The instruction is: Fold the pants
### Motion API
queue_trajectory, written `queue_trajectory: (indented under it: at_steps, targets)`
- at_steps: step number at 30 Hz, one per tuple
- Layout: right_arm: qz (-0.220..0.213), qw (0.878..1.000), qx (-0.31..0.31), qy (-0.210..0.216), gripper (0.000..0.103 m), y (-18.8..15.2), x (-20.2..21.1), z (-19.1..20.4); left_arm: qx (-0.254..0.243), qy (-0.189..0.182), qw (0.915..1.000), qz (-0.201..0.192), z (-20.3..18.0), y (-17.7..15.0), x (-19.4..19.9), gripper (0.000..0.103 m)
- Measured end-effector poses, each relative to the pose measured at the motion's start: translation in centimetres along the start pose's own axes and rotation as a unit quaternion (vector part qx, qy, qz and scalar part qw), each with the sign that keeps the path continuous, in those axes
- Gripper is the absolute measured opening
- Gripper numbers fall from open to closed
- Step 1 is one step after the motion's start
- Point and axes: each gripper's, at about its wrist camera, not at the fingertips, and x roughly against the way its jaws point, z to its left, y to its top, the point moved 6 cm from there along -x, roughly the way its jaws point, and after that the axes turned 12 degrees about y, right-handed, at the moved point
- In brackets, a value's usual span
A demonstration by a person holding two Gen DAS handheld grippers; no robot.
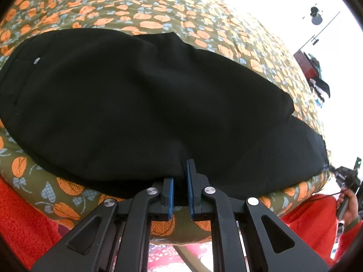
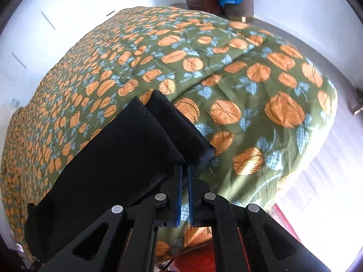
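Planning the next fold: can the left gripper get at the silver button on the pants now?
Probably not directly: left gripper is shut on the near edge of the black pants; the silver button lies exposed, far across the cloth.

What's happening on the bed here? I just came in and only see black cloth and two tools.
A person is folding black pants on a bed with an orange-flowered green bedspread, using a handheld gripper in each hand. The left gripper is shut on the near edge of the pants. The right gripper is shut on the leg ends, which lie stacked. The pants are doubled over on the spread, both edges held.
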Motion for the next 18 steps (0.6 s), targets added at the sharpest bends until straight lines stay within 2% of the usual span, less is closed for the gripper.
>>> queue_trajectory:
  at_steps: [2,4,6,9,12,14,18]
  targets:
    - [-0.016,0.998,0.005,0.058,0.006,0.2,0.7,0.6,-0.003,0.002,1.0,0.0,-0.1,-0.1,0.0,0.008]
    - [-0.029,0.994,0.001,0.104,0.013,0.3,1.3,0.9,-0.003,0.002,1.0,0.0,0.0,-0.1,-0.1,0.008]
    - [-0.037,0.99,-0.02,0.137,0.059,0.5,1.6,0.7,0.0,0.001,1.0,0.002,0.0,-0.1,-0.2,0.008]
    - [-0.033,0.982,-0.06,0.173,0.06,1.0,1.5,0.0,0.001,0.002,1.0,0.003,0.0,-0.1,-0.3,0.008]
    - [0.004,0.976,-0.096,0.195,0.059,0.9,0.1,-0.3,0.001,0.003,1.0,0.002,0.0,-0.1,-0.3,0.008]
    - [0.03,0.973,-0.118,0.195,0.059,0.6,-1.0,-0.4,0.0,0.003,1.0,0.002,0.0,-0.1,-0.3,0.008]
    - [0.039,0.974,-0.123,0.186,0.058,0.8,-2.1,-0.3,-0.001,0.005,1.0,0.003,-0.1,-0.2,-0.4,0.008]
